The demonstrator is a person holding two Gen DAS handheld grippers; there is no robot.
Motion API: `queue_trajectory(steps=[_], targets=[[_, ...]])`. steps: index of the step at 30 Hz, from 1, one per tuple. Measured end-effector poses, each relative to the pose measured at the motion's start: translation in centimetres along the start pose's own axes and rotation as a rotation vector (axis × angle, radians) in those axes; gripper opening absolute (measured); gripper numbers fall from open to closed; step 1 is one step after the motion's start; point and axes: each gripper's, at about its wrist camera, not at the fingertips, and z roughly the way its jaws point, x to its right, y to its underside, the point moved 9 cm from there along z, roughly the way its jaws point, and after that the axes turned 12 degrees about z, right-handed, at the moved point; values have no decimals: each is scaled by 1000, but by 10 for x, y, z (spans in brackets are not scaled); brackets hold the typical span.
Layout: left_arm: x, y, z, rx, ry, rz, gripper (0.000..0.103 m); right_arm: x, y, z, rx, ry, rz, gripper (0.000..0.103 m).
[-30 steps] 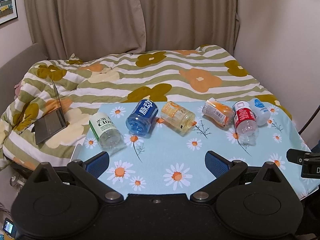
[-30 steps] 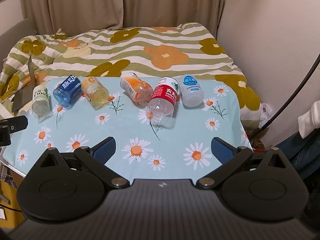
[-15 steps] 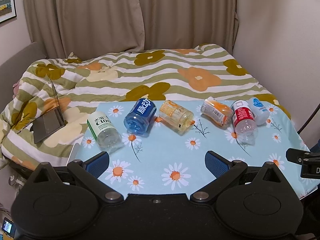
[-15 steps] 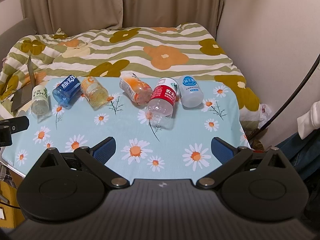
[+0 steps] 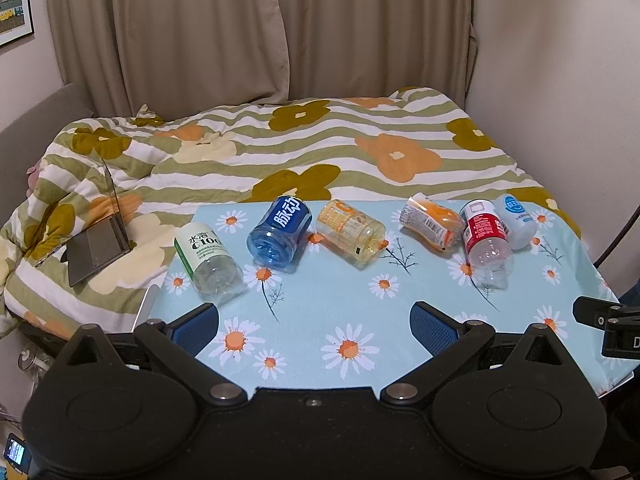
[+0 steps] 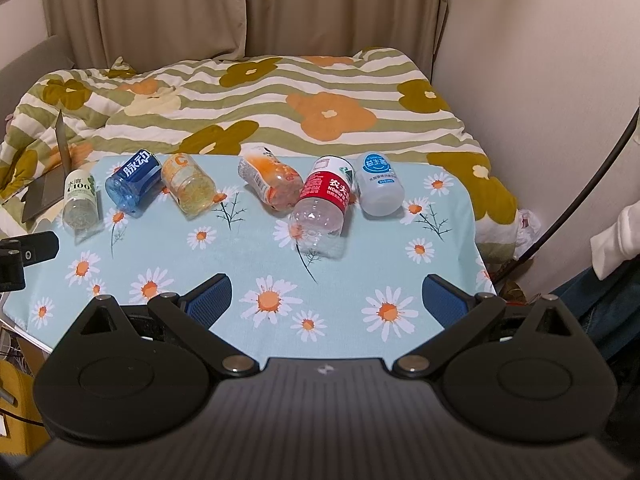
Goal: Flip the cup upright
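Left gripper (image 5: 314,322) and right gripper (image 6: 326,298): jaws spread wide, nothing btwn them, both over the daisy tablecloth (image 6: 240,264). Ahead of the jaws, 6 cut-bottle cups lie on their sides in a row: green-label cup (image 5: 208,258), blue cup (image 5: 280,228), yellow (image 5: 352,232), orange (image 6: 272,182), red cup (image 6: 324,204), white (image 6: 378,190). Beyond: striped duvet (image 5: 320,148).

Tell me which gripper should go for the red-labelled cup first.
Right, probably. The red-labelled cup lies on its side nearly straight ahead of the open right gripper, while for the left gripper it sits far off to the right.
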Motion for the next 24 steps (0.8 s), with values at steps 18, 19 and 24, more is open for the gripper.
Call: queue_trajectory(steps=[18,19,24], targets=[[11,-14,-5,-22,-23,-15,103,14,-9,-3,-14,-31,-19,103],[13,-18,-5,-26,-26,-17,103,17,-10,-3,-16,-35,-22,103],[23,-36,7,-37,-38,-40,103,31,-22,7,-11,-63,-44,103]])
